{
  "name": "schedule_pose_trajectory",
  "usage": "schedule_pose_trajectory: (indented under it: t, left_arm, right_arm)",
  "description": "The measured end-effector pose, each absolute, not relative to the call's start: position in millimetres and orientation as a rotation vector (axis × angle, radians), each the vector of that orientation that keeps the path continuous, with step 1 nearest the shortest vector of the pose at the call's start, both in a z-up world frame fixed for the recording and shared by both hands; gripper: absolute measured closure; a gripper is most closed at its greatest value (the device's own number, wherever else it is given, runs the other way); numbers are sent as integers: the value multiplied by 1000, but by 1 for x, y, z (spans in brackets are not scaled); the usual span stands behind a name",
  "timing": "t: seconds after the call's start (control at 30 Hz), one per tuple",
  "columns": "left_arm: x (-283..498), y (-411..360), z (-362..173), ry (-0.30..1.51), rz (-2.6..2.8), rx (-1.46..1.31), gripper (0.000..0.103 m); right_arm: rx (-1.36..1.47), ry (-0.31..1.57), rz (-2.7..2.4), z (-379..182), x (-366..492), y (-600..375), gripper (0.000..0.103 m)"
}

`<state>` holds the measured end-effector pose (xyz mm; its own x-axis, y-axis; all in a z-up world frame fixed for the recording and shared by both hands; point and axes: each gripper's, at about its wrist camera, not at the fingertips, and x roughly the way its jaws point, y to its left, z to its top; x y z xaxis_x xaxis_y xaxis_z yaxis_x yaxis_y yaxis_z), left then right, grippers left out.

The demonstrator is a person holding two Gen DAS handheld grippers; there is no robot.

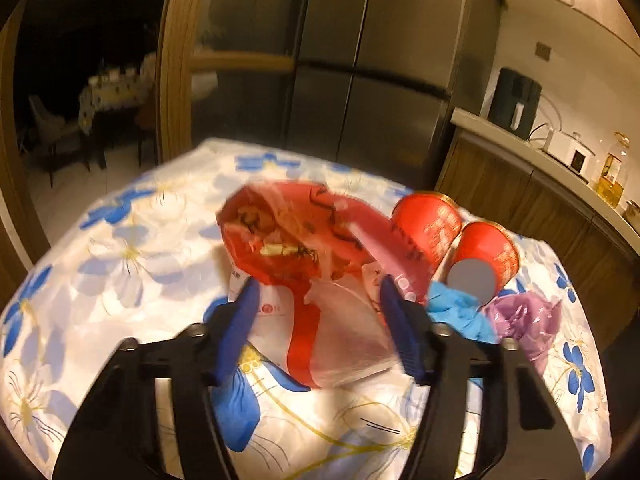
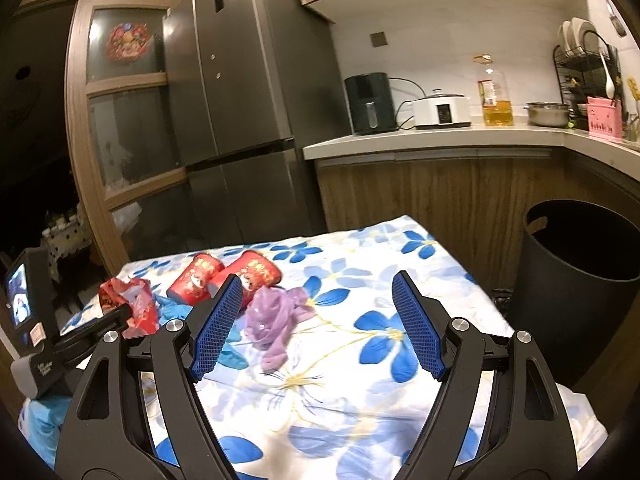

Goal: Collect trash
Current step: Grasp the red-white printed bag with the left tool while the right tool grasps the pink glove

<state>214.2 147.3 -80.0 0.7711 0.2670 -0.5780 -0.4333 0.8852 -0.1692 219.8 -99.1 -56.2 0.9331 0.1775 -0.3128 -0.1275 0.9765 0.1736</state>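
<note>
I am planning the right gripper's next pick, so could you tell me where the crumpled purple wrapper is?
In the right wrist view, the purple wrapper lies on the floral tablecloth, just ahead of the right gripper, beside the two red cups.

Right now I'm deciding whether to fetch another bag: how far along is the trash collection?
Barely begun. Nothing visibly done: the black bin's inside is too dark to judge. In hand: the left tool straddles the red snack bag, grip unconfirmed; the right tool is open and empty. Left on the tablecloth: two red cups, a blue glove and purple wrapping.
</note>
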Motion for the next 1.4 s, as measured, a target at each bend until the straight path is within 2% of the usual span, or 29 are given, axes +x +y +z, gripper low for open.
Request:
schedule_pose_trajectory:
  t: [0.03,0.1,0.13,0.27,0.37,0.6,0.83,1.03,1.13,1.2,1.27,1.4]
  left_arm:
    - [215,148,-82,583,374,-312,54]
    - [215,147,-83,587,362,-300,78]
    - [215,145,-82,590,359,-282,83]
    - [211,148,-84,587,338,-299,95]
    - [205,155,-82,569,331,-325,98]
    - [180,157,-64,493,309,-347,99]
    - [166,152,-49,431,294,-321,99]
    - [165,147,-45,414,291,-283,99]
    - [164,148,-43,407,292,-279,99]
    - [164,150,-41,402,294,-280,99]
    - [163,151,-38,396,296,-282,99]
    - [162,146,-33,384,285,-272,99]
  right_arm:
    - [150,336,161,-57,221,-97,27]
    - [147,346,167,-60,226,-91,27]
    - [146,352,173,-61,228,-87,27]
    - [134,369,192,-66,235,-77,27]
    - [129,383,203,-71,240,-70,27]
    - [120,418,203,-82,257,-55,27]
    - [118,455,169,-96,282,-47,34]
    - [150,522,170,-107,308,-43,46]
    - [150,569,177,-114,316,-41,62]
    - [158,586,195,-117,318,-42,87]
    - [166,588,210,-117,318,-43,95]
    - [173,539,215,-106,304,-52,99]
